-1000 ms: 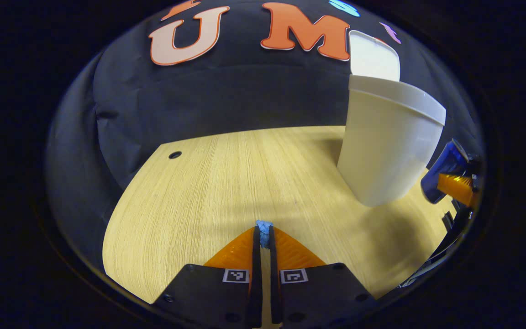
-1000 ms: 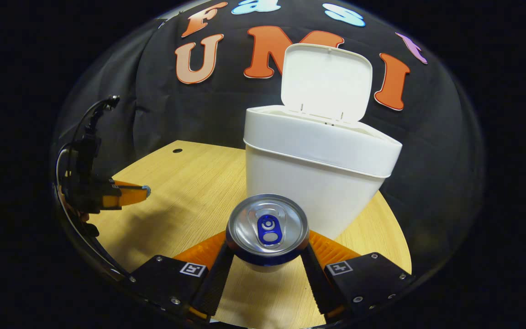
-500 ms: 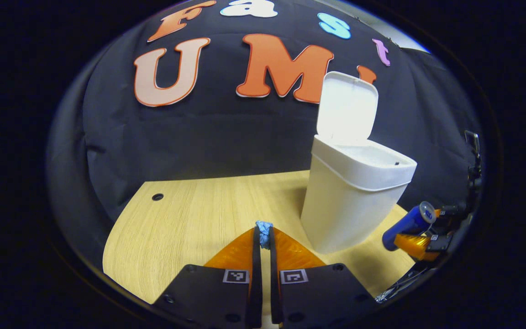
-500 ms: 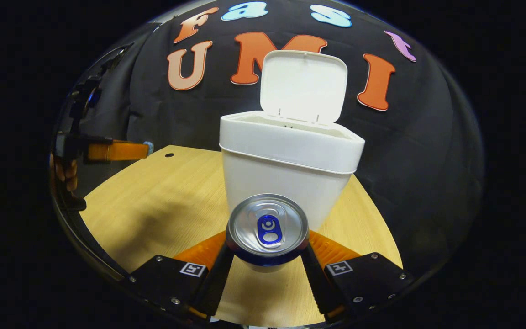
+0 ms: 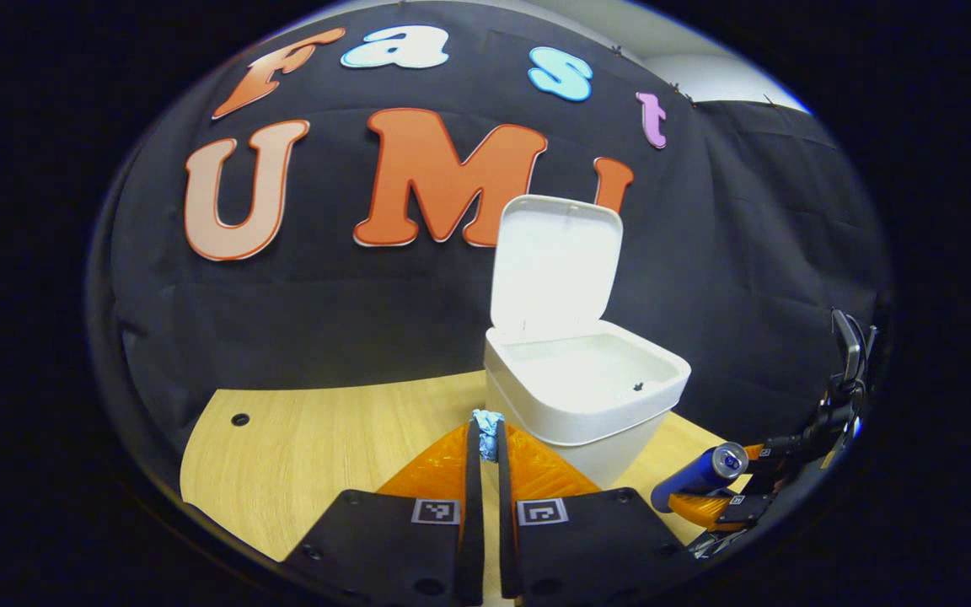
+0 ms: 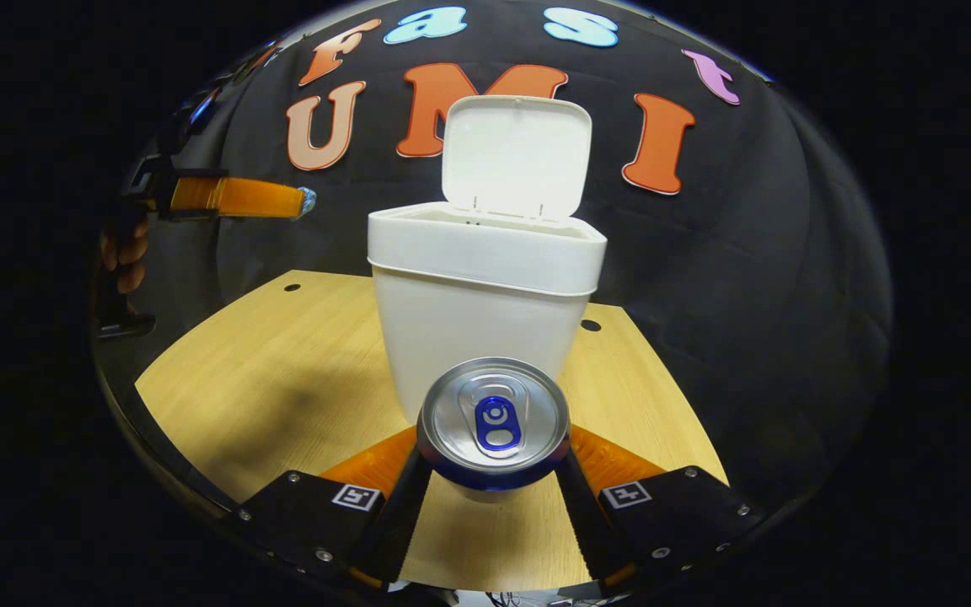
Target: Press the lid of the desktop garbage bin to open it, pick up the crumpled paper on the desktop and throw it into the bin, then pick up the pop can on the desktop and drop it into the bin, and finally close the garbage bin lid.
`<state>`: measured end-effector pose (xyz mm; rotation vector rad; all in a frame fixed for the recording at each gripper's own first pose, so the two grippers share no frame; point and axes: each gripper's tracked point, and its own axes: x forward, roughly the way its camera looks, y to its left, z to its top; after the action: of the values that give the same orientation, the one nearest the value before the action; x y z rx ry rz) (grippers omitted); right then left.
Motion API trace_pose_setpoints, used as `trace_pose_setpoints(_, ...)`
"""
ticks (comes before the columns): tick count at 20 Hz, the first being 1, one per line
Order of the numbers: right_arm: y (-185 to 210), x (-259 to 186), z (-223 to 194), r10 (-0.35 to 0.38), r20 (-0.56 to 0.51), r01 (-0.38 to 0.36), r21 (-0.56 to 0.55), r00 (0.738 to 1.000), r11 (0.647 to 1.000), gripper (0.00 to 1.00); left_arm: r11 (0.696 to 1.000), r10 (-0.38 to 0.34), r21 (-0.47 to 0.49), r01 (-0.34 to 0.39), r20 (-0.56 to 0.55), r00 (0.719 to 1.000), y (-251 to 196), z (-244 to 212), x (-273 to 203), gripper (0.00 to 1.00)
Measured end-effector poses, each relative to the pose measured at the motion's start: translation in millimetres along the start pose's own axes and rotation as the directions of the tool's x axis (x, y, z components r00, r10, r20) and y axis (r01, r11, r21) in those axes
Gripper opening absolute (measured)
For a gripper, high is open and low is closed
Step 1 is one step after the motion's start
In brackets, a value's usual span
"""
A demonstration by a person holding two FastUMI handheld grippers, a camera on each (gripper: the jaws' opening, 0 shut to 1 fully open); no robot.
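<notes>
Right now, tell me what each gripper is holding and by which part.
The right gripper holds the pop can by its sides, just below the top. The left gripper is shut, holding nothing.

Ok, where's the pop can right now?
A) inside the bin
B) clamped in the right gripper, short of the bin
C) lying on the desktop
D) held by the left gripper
B: the right gripper has both fingers pressed on the pop can, in front of the open garbage bin.

one bin (image 6: 485, 312), one can (image 6: 494, 421), apparently
</notes>
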<state>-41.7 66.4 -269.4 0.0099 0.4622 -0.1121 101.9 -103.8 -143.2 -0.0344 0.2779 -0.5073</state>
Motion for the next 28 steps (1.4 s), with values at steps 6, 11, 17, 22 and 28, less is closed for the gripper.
trace_pose_setpoints(6,-18,-16,-7,-0.067,-0.002,0.067,0.006,0.998,0.998,0.81,0.996,-0.086,0.027,0.085,0.034,0.996,-38,17,20,0.11)
trace_pose_setpoints(11,-31,-30,-7,-0.122,0.012,0.121,0.027,0.992,0.992,0.81,0.99,-0.139,0.042,0.137,0.031,0.99,-59,20,35,0.11)
trace_pose_setpoints(17,-49,-53,-2,-0.193,0.031,0.191,0.068,0.981,0.979,0.8,0.983,-0.178,0.054,0.178,-0.003,0.984,-71,9,50,0.11)
trace_pose_setpoints(22,-53,-64,4,-0.23,0.048,0.227,0.063,0.972,0.972,0.81,0.983,-0.176,0.042,0.177,-0.022,0.984,-70,4,60,0.11)
trace_pose_setpoints(28,-62,-74,24,-0.254,0.09,0.249,0.06,0.963,0.967,0.81,0.982,-0.167,0.083,0.169,-0.031,0.985,-66,4,57,0.13)
